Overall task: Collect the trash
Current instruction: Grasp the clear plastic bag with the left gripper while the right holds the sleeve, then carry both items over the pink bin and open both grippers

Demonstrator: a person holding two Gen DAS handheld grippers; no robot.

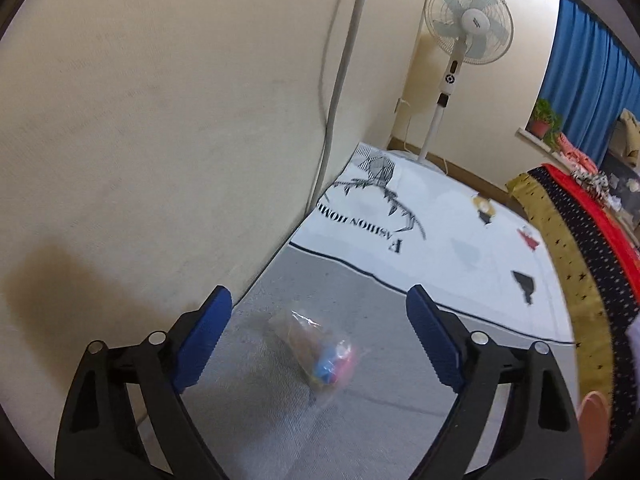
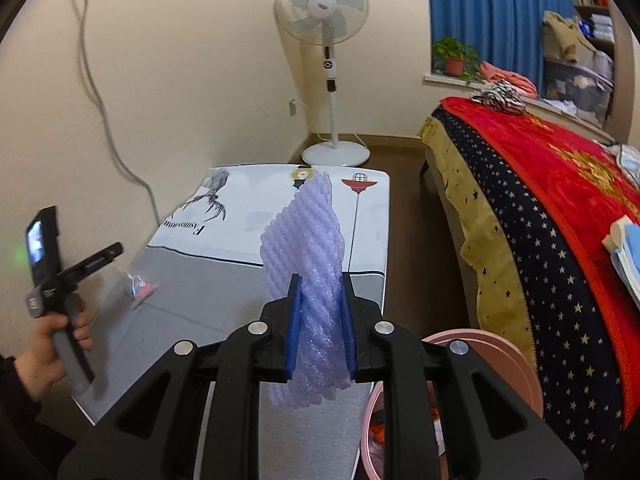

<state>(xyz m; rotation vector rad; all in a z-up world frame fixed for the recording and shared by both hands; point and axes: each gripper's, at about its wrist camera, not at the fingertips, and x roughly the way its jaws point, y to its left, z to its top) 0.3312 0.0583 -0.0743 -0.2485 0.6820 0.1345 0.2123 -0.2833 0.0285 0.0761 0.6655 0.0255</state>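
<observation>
A small clear plastic bag with blue and pink bits inside [image 1: 324, 356] lies on the grey part of the table [image 1: 380, 420] near the wall. My left gripper [image 1: 320, 304] is open, its blue pads on either side of the bag and a little above it. In the right wrist view the same bag [image 2: 140, 286] lies at the left, under the hand-held left gripper [image 2: 108, 254]. My right gripper [image 2: 320, 284] is shut on a purple foam net sleeve [image 2: 308, 240], held upright above the table's right edge. A pink bin [image 2: 516, 356] with trash inside stands just below it.
The table carries a white printed cloth [image 2: 280, 204] at its far end. A bed with a red and starred blanket [image 2: 560, 208] runs along the right. A standing fan [image 2: 332, 80] is in the far corner. A cable [image 2: 108, 120] hangs down the left wall.
</observation>
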